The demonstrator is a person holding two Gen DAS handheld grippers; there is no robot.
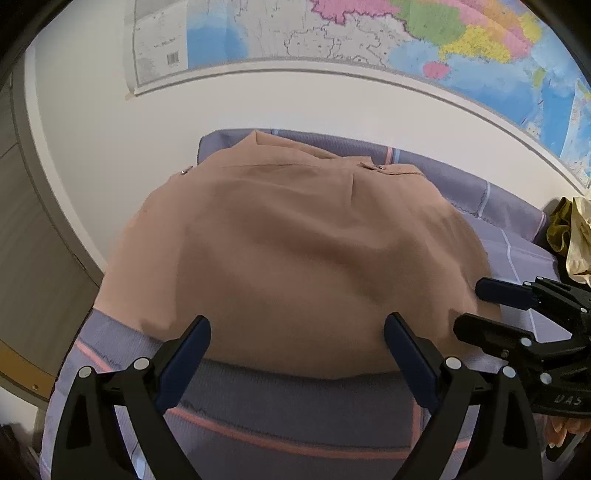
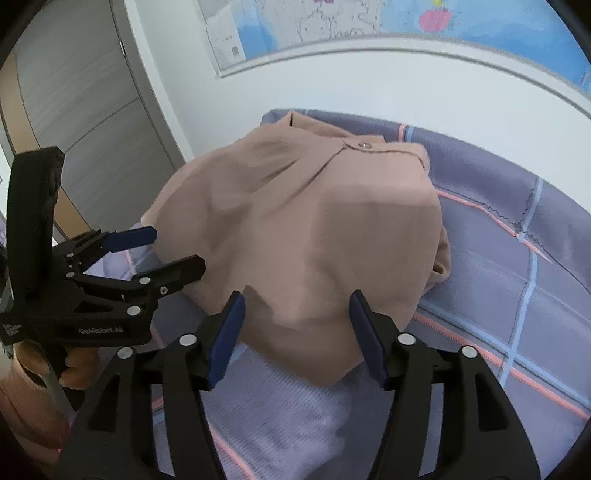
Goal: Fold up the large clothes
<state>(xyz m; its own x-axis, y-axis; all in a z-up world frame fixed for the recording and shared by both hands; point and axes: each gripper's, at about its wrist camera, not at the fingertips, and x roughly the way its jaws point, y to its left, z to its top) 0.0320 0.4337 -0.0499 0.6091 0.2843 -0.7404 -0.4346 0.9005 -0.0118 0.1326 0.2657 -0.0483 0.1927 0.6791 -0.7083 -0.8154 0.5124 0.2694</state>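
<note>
A tan garment [image 1: 295, 240] lies folded into a compact bundle on a purple bed sheet [image 1: 280, 417], its collar and a snap button at the far end. My left gripper [image 1: 297, 325] hovers open over the garment's near edge with nothing between its fingers. The right wrist view shows the left gripper [image 2: 177, 249] at the left edge of the garment [image 2: 303, 229], held by a hand. My right gripper [image 2: 295, 295] stands open above the garment's near hem, its pads apart from the cloth. In the left wrist view the right gripper [image 1: 469, 306] sits by the garment's right side.
The sheet [image 2: 517, 288] has pink and blue stripes and spreads out to the right. A white wall with a large map [image 1: 406, 33] stands just behind the bed. A grey door [image 2: 85, 110] is at the left. Olive and cream clothes [image 1: 569, 229] are heaped at the far right.
</note>
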